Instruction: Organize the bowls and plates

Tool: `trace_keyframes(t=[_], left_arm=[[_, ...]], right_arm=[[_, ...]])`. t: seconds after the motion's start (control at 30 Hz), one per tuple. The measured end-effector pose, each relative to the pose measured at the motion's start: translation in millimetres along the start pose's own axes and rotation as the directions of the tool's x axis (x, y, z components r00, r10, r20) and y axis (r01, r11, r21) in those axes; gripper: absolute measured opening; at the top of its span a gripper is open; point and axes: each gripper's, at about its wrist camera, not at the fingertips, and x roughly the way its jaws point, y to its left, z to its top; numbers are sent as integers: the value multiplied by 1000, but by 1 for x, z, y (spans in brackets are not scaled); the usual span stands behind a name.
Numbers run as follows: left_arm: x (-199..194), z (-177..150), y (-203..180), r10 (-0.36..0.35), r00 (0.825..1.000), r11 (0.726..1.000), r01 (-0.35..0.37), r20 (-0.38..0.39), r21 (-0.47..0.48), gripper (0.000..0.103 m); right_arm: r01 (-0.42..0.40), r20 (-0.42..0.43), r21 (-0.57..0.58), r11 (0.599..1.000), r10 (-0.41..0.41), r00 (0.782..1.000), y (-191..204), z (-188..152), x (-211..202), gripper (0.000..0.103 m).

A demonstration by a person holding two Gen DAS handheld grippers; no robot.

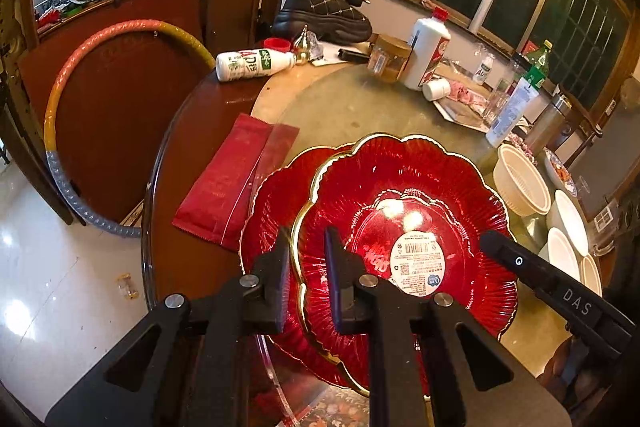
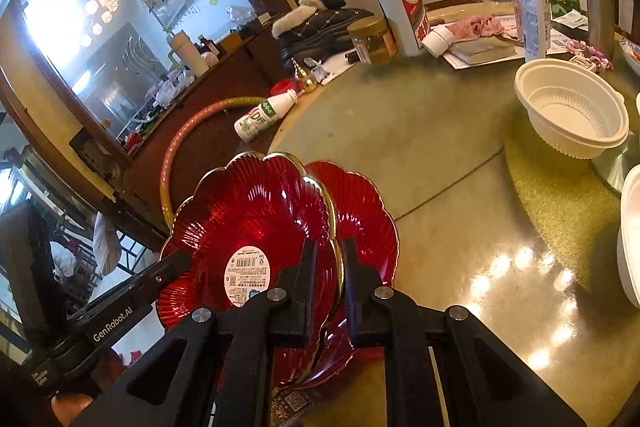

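Observation:
A red glass plate (image 1: 400, 195) with a gold scalloped rim and a white sticker is held by its edges from both sides. My left gripper (image 1: 308, 239) is shut on its left rim. My right gripper (image 2: 329, 247) is shut on the opposite rim of the same plate (image 2: 256, 219). A second red plate (image 1: 272, 211) lies on the table just below, partly covered and offset; it is also visible in the right wrist view (image 2: 360, 211). I cannot tell whether the two plates touch. A white ribbed bowl (image 2: 572, 111) stands to the right.
More white bowls (image 1: 568, 215) sit at the far right. A red packet (image 1: 228, 183) lies left of the plates near the table edge. A fallen milk bottle (image 1: 252, 63), a jar (image 1: 388, 59), a white liquor bottle (image 1: 426, 51) and other bottles crowd the back. A hoop (image 1: 80, 67) leans beside the table.

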Motion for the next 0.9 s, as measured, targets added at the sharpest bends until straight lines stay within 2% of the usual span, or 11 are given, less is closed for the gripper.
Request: trace_keyframes(t=[0.9], left_arm=[[30, -5, 10, 26, 998, 1000, -27, -53, -11, 15]], right_arm=[[61, -63, -37, 997, -63, 996, 6, 0, 32, 11]])
